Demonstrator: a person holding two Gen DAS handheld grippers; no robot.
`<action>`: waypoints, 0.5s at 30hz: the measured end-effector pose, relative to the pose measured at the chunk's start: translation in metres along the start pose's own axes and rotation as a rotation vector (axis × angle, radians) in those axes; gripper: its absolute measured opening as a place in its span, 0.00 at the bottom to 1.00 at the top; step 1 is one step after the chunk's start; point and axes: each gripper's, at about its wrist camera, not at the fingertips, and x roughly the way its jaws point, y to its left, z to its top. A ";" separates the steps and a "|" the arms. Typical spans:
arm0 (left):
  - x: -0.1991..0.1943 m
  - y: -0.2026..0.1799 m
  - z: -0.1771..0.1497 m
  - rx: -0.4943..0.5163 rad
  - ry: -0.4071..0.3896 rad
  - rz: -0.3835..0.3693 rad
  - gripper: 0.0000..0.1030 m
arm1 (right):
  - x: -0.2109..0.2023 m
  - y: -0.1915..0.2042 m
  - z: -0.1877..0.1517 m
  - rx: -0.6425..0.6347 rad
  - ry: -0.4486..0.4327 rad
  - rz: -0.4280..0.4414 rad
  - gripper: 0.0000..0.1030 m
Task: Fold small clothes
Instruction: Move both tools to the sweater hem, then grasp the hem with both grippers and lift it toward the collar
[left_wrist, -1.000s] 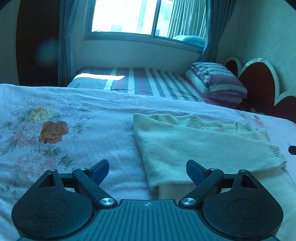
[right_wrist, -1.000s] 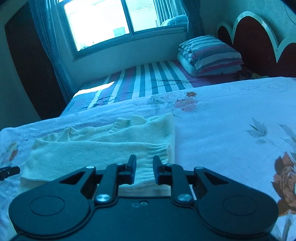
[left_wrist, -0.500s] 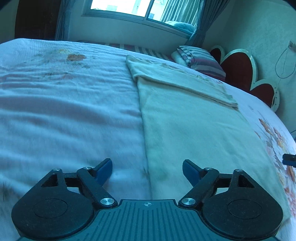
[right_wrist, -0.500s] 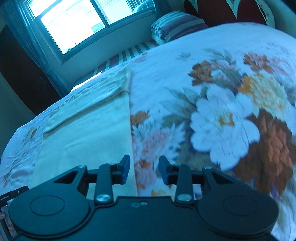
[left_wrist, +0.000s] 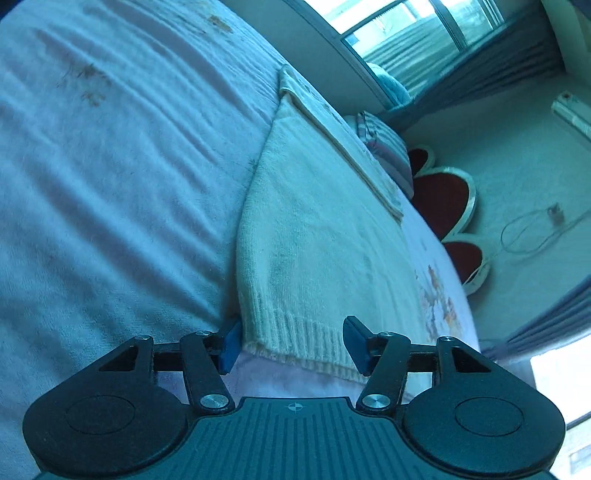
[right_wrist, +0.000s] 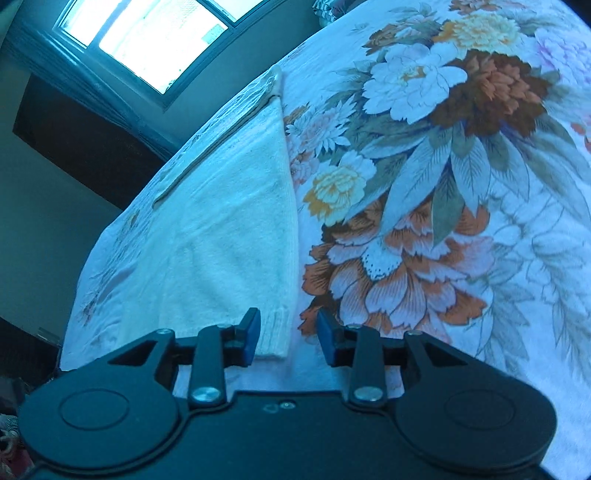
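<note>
Since 1 s ago we see both grippers come from the folded sleeve end down to the hem corners, views rolled. Left gripper (left_wrist: 291, 345): jaws closing, ribbed hem corner of the cream sweater (left_wrist: 317, 236) between them, pads not yet pressing. Right gripper (right_wrist: 284, 339): jaws partly apart, astride the opposite hem corner, no grip. Sweater lies flat on the floral bedspread (right_wrist: 443, 184), sleeves folded across its far end. Striped pillow (left_wrist: 384, 147) beyond, by the headboard (left_wrist: 443, 195).

Sweater's (left_wrist: 314, 236) near hem partly hidden behind left gripper's (left_wrist: 291, 343) blue pads; pillow (left_wrist: 388, 147) mostly hidden beyond the sweater; headboard (left_wrist: 443, 199) half hidden by bed edge; window (right_wrist: 147, 40) cut by the frame.
</note>
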 end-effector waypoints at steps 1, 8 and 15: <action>0.002 0.005 0.000 -0.025 -0.006 -0.018 0.56 | 0.001 -0.003 0.000 0.026 -0.001 0.013 0.34; 0.022 0.003 0.011 0.007 0.029 -0.048 0.56 | 0.021 -0.011 0.017 0.127 0.033 0.065 0.31; 0.024 0.002 0.010 0.010 0.045 -0.058 0.49 | 0.026 -0.011 0.016 0.101 0.065 0.094 0.33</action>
